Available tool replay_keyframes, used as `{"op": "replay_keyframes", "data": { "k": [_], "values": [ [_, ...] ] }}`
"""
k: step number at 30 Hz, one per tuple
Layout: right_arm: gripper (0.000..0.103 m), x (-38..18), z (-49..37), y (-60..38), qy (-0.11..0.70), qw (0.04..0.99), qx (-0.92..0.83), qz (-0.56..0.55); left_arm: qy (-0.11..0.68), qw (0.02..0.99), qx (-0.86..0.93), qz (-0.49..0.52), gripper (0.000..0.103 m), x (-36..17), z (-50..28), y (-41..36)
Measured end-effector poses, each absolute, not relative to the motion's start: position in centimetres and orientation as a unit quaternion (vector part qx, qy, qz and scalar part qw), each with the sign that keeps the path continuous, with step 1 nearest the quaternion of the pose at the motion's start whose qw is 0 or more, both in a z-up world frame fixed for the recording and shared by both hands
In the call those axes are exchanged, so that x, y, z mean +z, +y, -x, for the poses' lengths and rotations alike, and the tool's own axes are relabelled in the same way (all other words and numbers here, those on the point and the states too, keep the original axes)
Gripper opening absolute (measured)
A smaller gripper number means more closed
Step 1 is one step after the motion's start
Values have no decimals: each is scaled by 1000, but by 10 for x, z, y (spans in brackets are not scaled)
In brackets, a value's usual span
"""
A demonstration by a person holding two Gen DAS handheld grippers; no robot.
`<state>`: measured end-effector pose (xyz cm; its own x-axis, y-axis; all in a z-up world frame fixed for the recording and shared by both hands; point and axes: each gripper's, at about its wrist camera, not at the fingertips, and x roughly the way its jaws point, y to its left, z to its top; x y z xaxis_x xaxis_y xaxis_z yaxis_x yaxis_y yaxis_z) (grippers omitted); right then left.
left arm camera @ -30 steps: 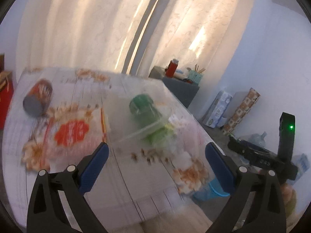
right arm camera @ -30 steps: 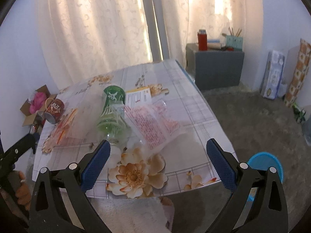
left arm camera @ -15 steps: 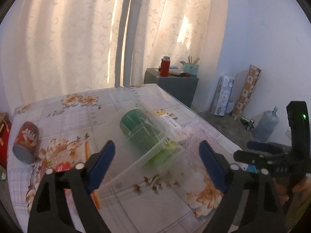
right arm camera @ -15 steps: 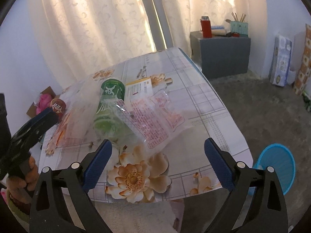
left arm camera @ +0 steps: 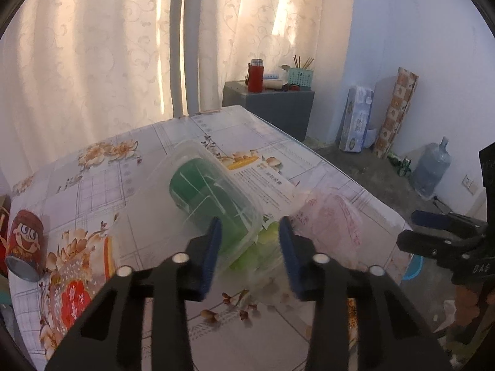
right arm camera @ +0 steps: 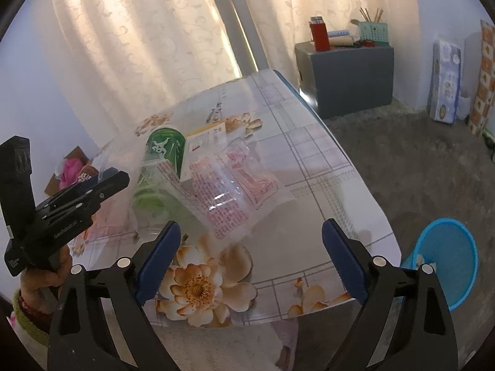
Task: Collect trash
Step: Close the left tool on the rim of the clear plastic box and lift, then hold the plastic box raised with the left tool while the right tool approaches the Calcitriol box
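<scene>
Trash lying clustered on the flowered tabletop, toward its near-left part. Left tool is reaching low over the near edge, its blue pads narrowed to a small gap on either side of the near corner of a clear tub; whether the pads are touching the tub cannot be told. Tub is lying tilted over a green can, which is resting on its side. Printed leaflet is lying just right of the can, and a clear wrapper with pink print is sitting beside it, close to the right edge of the tabletop. Red can is lying on its side at the far-left edge, well apart from the tub, with a red-and-white packet flat between them near the front edge.

Right tool is hovering above the near edge with its pads spread wide, holding nothing; the wrapper is lying ahead of the gap, apart from both pads. Bare tabletop is showing to the right of the wrapper, out to the right edge, and across the far half up to the curtain. Blue bin is standing on the floor just beyond the near-right corner, below the tabletop edge. Grey cabinet is standing past the far corner, with open floor between it and the bin.
</scene>
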<state>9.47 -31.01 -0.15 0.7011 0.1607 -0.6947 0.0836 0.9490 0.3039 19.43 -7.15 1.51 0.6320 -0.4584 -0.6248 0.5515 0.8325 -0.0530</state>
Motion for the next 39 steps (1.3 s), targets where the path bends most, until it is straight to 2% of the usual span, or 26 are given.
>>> {"op": "replay_keyframes", "data": {
  "k": [3, 13, 26, 39],
  "values": [
    [87, -2, -93, -311, 388, 907, 22, -161, 319, 902, -283, -72, 15, 15, -194, -71],
    [86, 0, -89, -311, 386, 907, 23, -164, 269, 914, -288, -94, 7, 26, -181, -72],
    [84, 0, -85, -313, 384, 908, 22, -168, 202, 931, -298, -56, 5, 50, -172, -58],
    [80, 1, -82, -318, 383, 907, 23, -172, 109, 940, -313, 83, 5, 101, -173, -18]
  ]
}}
